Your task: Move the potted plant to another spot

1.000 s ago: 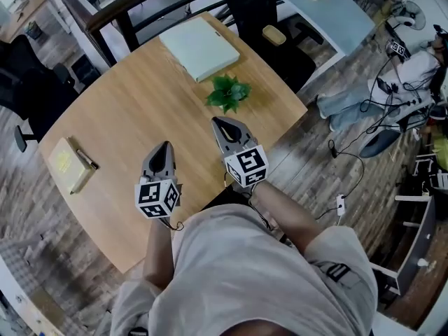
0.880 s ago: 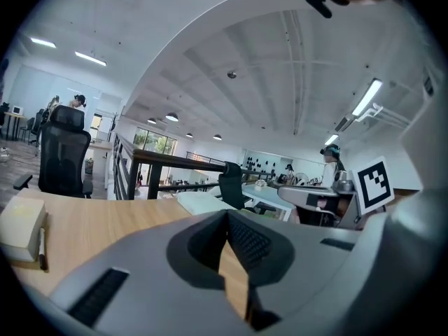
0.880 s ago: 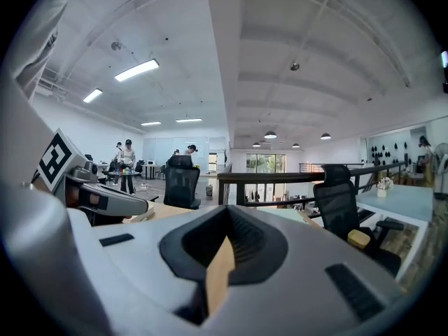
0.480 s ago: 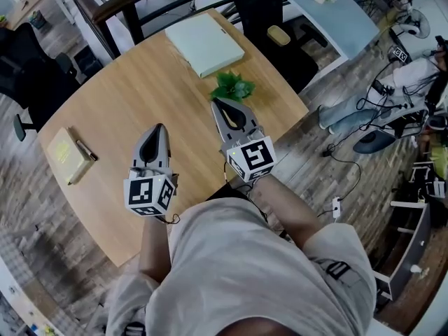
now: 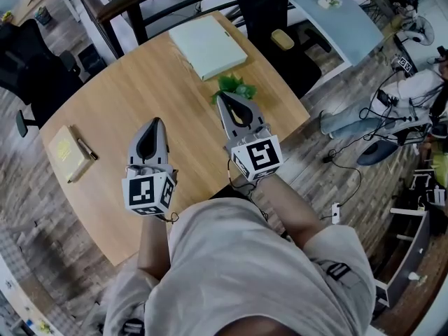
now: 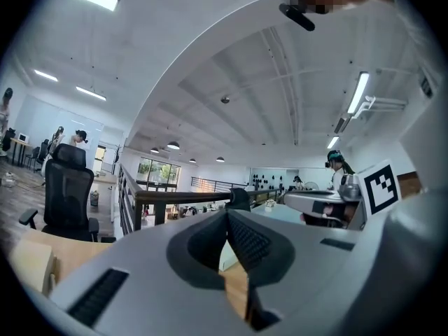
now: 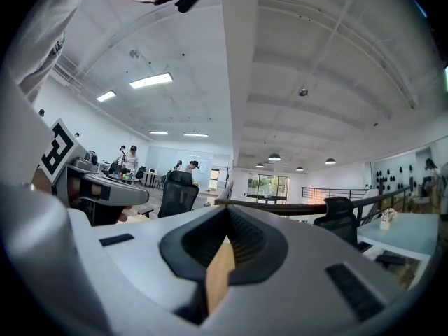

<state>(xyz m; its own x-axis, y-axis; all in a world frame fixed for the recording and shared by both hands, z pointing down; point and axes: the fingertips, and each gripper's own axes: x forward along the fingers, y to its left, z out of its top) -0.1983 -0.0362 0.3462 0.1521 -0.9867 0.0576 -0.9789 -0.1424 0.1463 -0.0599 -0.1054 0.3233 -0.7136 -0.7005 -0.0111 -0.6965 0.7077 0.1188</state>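
Note:
The potted plant [image 5: 236, 86], small with green leaves, stands on the round wooden table [image 5: 126, 96] near its far right edge. My right gripper [image 5: 222, 97] hangs in the air just in front of it, shut and empty, and its tip covers part of the leaves in the head view. To the left, over the middle of the table, my left gripper [image 5: 155, 121] is also shut with nothing in it. Both gripper views look out level over the room, with the left gripper [image 6: 227, 214] and right gripper [image 7: 227, 211] tips closed. The plant shows in neither gripper view.
A pale green flat box [image 5: 208, 45] lies at the table's far edge, just behind the plant. A yellow notepad [image 5: 63, 151] with a pen [image 5: 87, 149] lies at the left. Black office chairs [image 5: 269, 9] and a dark railing [image 5: 133, 2] stand beyond the table.
Both grippers have risen towards the camera and look larger. The right gripper's tip now overlaps the plant's leaves in the head view. The plant has not moved.

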